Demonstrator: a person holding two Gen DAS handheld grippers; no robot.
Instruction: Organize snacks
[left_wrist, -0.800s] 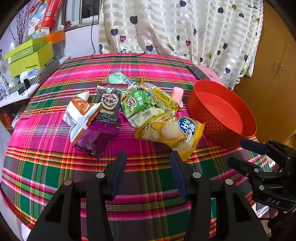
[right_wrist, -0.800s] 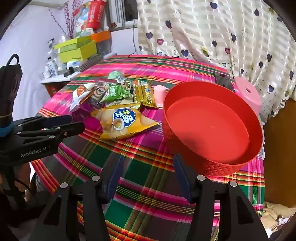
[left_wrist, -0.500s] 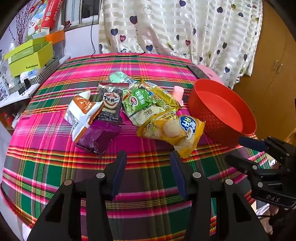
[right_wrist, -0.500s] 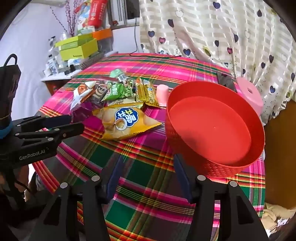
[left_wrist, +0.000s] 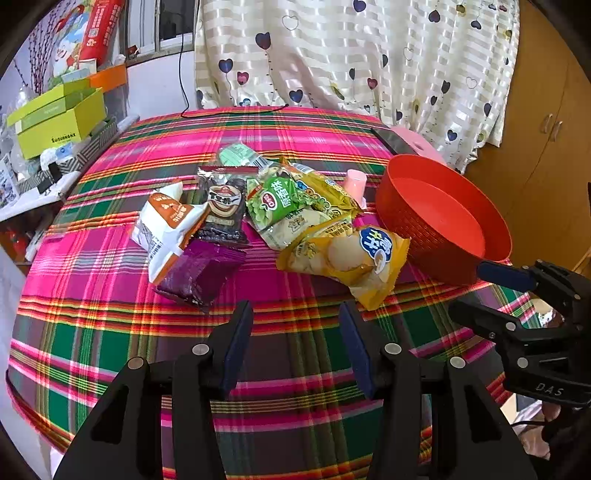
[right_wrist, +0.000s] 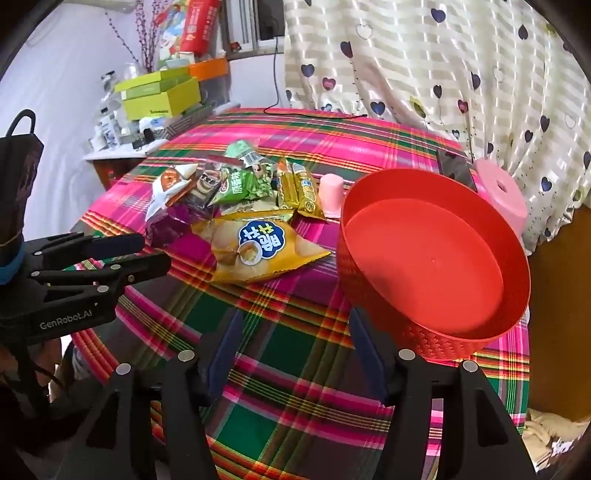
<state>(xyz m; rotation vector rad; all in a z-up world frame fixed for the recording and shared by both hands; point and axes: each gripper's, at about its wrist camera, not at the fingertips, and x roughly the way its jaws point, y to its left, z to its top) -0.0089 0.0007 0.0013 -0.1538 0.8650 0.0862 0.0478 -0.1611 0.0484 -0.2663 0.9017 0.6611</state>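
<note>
A round tabletop (left_wrist: 295, 369) wore a woven plaid cloth of pink, green and brown bands. On it lay a loose heap of crinkly foil and plastic snack packets: a puffy yellow chip bag (left_wrist: 347, 258) nearest, a glossy green pea packet (left_wrist: 277, 203), a flat purple pouch (left_wrist: 199, 273), a white-and-orange bag (left_wrist: 166, 229) and a dark clear-topped packet (left_wrist: 223, 210). Just right of the heap sat a round red plastic basket (right_wrist: 432, 266), its outer wall dimpled, its inside smooth and bare. The left gripper (left_wrist: 295, 328) and right gripper (right_wrist: 295, 343) both hovered over bare cloth, their blue-padded fingers spread with nothing between them.
</note>
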